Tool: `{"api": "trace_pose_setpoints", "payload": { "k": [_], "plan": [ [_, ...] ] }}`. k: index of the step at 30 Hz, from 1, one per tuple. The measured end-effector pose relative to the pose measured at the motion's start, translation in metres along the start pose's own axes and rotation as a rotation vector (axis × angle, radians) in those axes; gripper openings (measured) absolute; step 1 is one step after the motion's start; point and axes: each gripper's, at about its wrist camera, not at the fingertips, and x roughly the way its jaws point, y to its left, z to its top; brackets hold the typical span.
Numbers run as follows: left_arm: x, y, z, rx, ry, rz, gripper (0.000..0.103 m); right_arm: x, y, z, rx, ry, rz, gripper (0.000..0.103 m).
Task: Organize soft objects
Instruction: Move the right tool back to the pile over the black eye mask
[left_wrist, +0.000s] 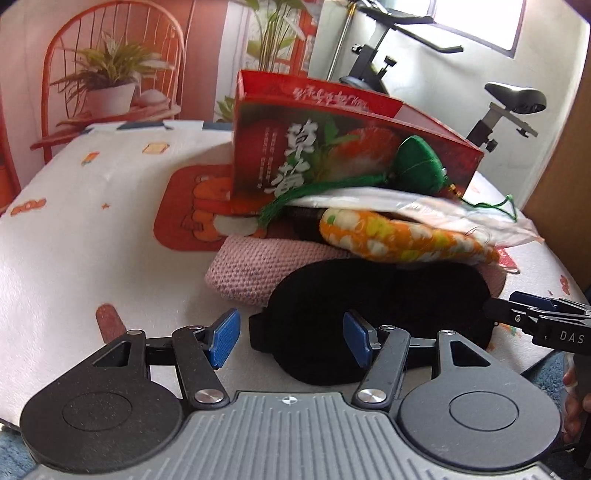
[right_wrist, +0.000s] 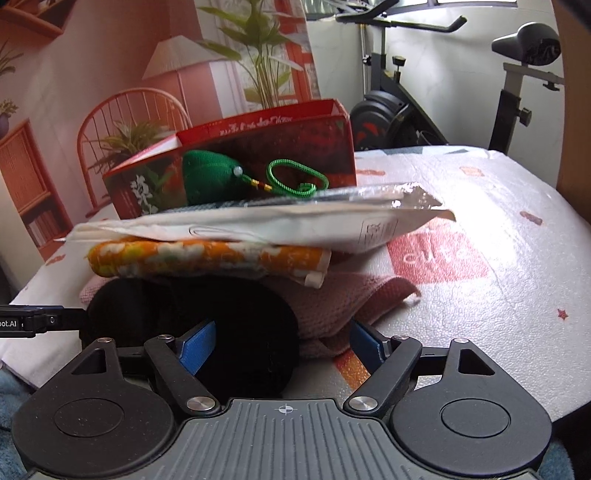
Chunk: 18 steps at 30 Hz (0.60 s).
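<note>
i'm bringing both grippers in on the pile of soft things in front of the red box (left_wrist: 332, 147)

left gripper (left_wrist: 291, 338): jaws standing apart, nothing pinched. the black eye mask (left_wrist: 376, 295) is lying just ahead of the fingertips, its strap end (left_wrist: 258, 332) sitting between the two blue pads (left_wrist: 225, 338), touching neither as far as i can tell

right gripper (right_wrist: 282, 345): jaws also apart, not gripping. the other lobe of the mask (right_wrist: 221, 325) is lying against or just past the left pad (right_wrist: 195, 349); contact there i cannot tell. the pink knitted cloth (right_wrist: 332, 302) is spreading ahead of the right pad

stack beyond the fingertips, bottom up: pink cloth, mask at the near edge, orange flowered pouch (left_wrist: 399, 236), white plastic packet (right_wrist: 258, 221), green stuffed charm (right_wrist: 207, 177) with its cord loop leaning on the box front

judging the step: taking the mask first, it being nearest and least buried. how i'm planning to do it well:
- keeping the pads low so they are straddling one lobe's edge, not just the strap, which would likely stretch and let the mask dangle
- avoiding catching the pink cloth under the lower edge; dragging it would probably be tipping the pouch and packet off
- one gripper pinching, the other holding back clear of the pile
- closing slowly, since the fabric is thick and will be compressing before it holds
- drawing toward me before lifting, as the pouch is overhanging the far edge of the mask
</note>
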Motion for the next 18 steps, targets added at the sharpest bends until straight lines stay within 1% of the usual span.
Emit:
{"api": "trace_pose_setpoints", "payload": {
  "k": [4,8,13,15,18],
  "plan": [
    [0.0072,0.0031,-0.0056,-0.007,0.022,0.006,0.064,0.004,0.0024,-0.002,-0.014,0.012,0.0,0.075],
    [0.01,0.0069,-0.0074,-0.023,0.041,-0.01,0.064,0.0055,0.0066,-0.0025,-0.037,0.02,0.01,0.074],
    [0.0094,0.0054,-0.0095,-0.028,0.036,-0.033,0.064,0.0092,0.0056,-0.0019,-0.033,0.044,0.007,0.072],
    [0.0068,0.0033,-0.0093,-0.03,0.016,-0.037,0.064,0.0094,0.0047,-0.0018,-0.029,0.049,0.003,0.069],
    [0.004,0.003,-0.0093,-0.034,-0.001,-0.053,0.064,0.008,0.0048,-0.002,-0.032,0.039,0.004,0.069]
  ]
}}
